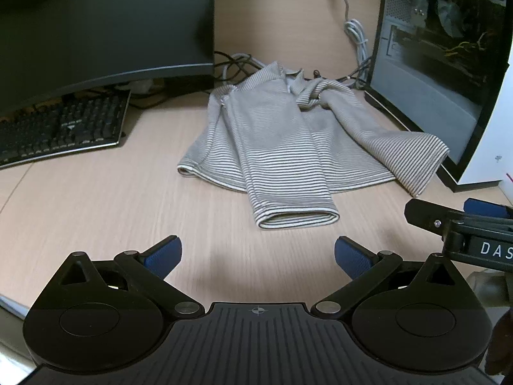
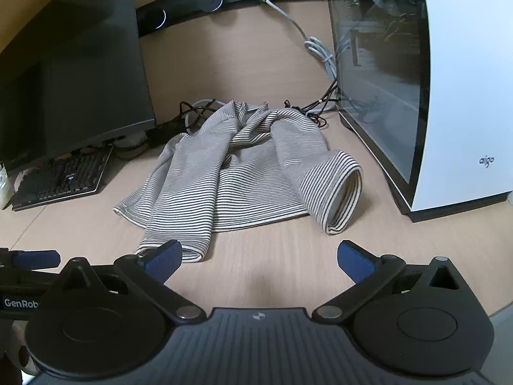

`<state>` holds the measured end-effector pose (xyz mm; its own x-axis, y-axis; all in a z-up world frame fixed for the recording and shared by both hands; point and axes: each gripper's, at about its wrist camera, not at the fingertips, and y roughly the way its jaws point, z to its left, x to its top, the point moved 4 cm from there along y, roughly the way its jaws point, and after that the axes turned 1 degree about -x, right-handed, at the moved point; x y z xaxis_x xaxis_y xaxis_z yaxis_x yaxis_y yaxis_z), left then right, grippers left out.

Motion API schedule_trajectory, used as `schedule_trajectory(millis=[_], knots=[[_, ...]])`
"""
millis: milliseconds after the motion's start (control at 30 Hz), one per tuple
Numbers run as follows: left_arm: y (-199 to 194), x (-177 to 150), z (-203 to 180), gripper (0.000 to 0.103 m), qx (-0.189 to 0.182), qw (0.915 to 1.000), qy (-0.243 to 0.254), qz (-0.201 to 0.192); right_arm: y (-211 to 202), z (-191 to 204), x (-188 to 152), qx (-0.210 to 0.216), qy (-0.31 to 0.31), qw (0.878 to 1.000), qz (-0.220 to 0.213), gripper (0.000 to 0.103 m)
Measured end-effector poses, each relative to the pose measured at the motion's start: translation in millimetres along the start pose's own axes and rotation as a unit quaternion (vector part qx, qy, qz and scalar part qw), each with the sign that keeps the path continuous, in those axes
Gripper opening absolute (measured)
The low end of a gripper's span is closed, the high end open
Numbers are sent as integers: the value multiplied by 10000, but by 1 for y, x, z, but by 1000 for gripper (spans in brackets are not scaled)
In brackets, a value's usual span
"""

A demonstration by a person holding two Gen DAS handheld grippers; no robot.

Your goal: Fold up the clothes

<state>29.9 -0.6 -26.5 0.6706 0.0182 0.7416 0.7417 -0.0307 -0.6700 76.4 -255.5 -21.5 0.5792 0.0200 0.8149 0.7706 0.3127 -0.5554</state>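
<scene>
Left wrist view: left gripper (image 1: 258, 256) spread wide, empty, over bare desk (image 1: 96, 208); striped shirt (image 1: 288, 141) mid-frame, one sleeve pointing down-frame.

Right wrist view: right gripper (image 2: 259, 260) likewise apart; the shirt lies centre, between monitor (image 2: 73, 73) and computer case (image 2: 416, 96).

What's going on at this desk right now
A person holds two handheld grippers over a wooden desk, both open and empty. The left gripper and right gripper hover just short of a striped shirt that lies rumpled, sleeves folded inward, between a keyboard and a computer case. Nothing is gripped.
</scene>
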Motion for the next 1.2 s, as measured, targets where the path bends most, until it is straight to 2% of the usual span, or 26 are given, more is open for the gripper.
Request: schedule_trajectory(millis=[167,1200], knots=[[2,2,3,103,-64,9999,-69,80,-1,3,-1,-11,-26,10000,7,103],[-10,-7,4,103,-29,9998,-173,-81,-4,6,-5,56,-114,9999,-44,103]])
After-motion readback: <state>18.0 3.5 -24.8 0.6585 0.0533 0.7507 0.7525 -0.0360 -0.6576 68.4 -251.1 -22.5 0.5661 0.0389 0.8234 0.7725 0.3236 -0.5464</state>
